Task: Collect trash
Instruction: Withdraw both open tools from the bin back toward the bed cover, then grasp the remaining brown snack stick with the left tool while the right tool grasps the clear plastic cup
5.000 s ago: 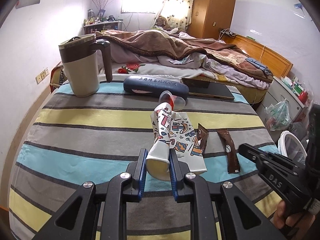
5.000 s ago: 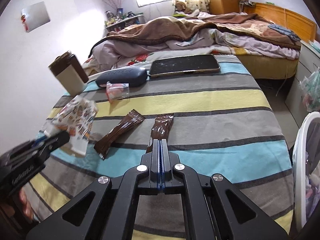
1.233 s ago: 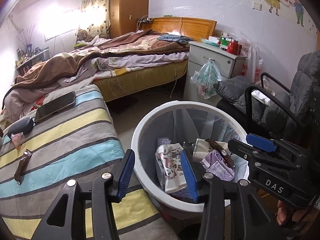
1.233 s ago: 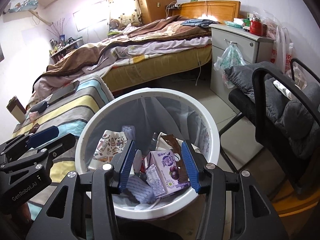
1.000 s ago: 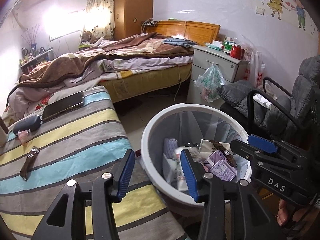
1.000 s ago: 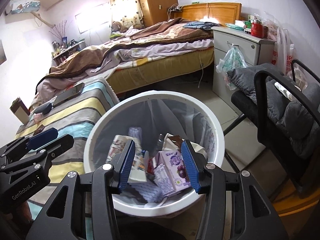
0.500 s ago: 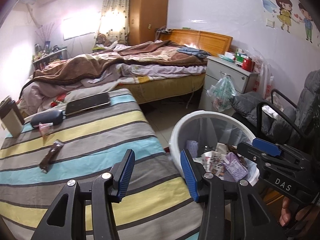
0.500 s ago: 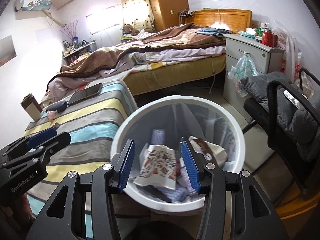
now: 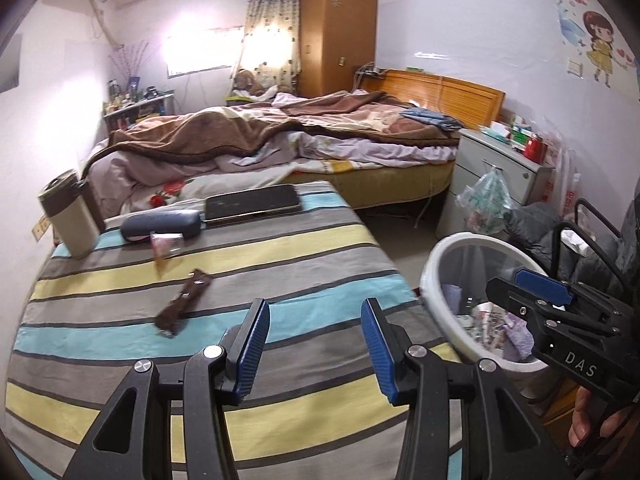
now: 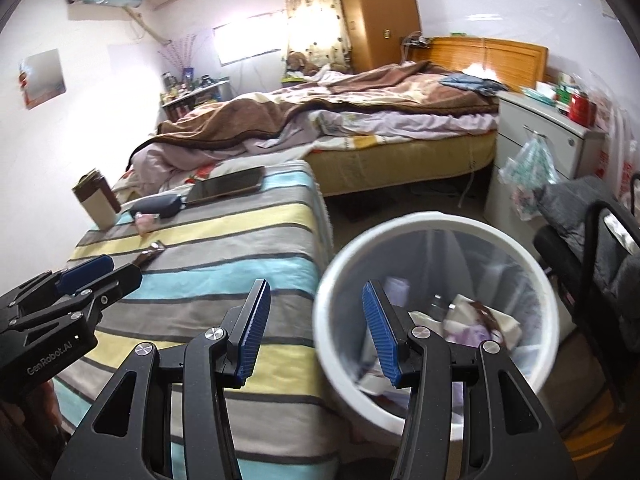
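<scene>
Tools are both empty. The left tool (image 9: 314, 334) has its blue pads spread apart over the striped tabletop (image 9: 280, 248), touching nothing. The right tool (image 10: 316, 320) is spread just as wide, with one pad over the bin (image 10: 344, 284) and nothing between them. A brown wrapper (image 9: 182, 304) lies on the tabletop. The bin beside the tabletop holds trash (image 10: 472, 320).

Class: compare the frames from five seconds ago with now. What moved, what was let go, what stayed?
The left gripper dropped its printed cup, the right gripper its brown wrapper, into the white bin; both swung back toward the table, open. One brown wrapper, the mug and glasses case stayed.
</scene>
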The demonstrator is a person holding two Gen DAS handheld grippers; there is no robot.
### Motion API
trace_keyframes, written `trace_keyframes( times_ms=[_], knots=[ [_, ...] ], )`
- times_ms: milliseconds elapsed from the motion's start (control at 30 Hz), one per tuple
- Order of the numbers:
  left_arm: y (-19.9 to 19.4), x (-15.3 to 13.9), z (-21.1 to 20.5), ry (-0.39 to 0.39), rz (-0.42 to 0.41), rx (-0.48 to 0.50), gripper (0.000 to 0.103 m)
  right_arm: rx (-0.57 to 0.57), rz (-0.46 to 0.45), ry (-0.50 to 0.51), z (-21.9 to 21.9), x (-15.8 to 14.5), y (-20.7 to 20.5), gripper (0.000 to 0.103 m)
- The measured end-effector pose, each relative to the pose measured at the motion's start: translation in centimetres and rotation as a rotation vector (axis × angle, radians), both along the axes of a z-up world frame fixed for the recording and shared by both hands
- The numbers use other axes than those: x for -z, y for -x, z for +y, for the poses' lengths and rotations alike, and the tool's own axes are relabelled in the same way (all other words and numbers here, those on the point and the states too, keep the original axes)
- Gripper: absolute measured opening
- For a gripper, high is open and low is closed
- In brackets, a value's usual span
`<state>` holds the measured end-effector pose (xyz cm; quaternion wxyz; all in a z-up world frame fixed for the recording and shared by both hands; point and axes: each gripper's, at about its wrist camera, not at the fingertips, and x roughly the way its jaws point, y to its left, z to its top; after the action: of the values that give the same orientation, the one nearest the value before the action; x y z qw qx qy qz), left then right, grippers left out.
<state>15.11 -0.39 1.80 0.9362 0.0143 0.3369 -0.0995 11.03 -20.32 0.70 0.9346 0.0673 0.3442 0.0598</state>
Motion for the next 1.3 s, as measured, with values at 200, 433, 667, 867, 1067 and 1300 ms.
trace_keyframes(
  times_ms=[200,433,667,867,1067,1300],
  knots=[
    [-0.7,0.6,4.3,0.007,0.009,-0.069,0.048,-0.048,-0.002,0.000,2.4,0.1,-0.7,0.050],
    [-1.6,1.5,8.7,-0.002,0.021,-0.135,0.053,-0.094,0.009,0.008,5.0,0.3,-1.7,0.050],
    [-4.0,3.0,11.1,-0.021,0.061,-0.139,0.053,-0.133,0.024,0.024,7.4,0.9,-3.3,0.050],
    [-7.3,4.6,11.6,-0.038,0.110,-0.103,0.053,-0.147,0.037,0.032,8.6,1.1,-4.8,0.050],
    [-10.0,7.2,11.9,-0.067,0.172,-0.087,0.053,-0.149,0.051,0.031,9.4,1.3,-6.2,0.050],
    [-12.4,8.8,12.7,-0.074,0.229,-0.063,0.053,-0.153,0.075,0.039,11.3,1.7,-8.0,0.050]
  ],
)
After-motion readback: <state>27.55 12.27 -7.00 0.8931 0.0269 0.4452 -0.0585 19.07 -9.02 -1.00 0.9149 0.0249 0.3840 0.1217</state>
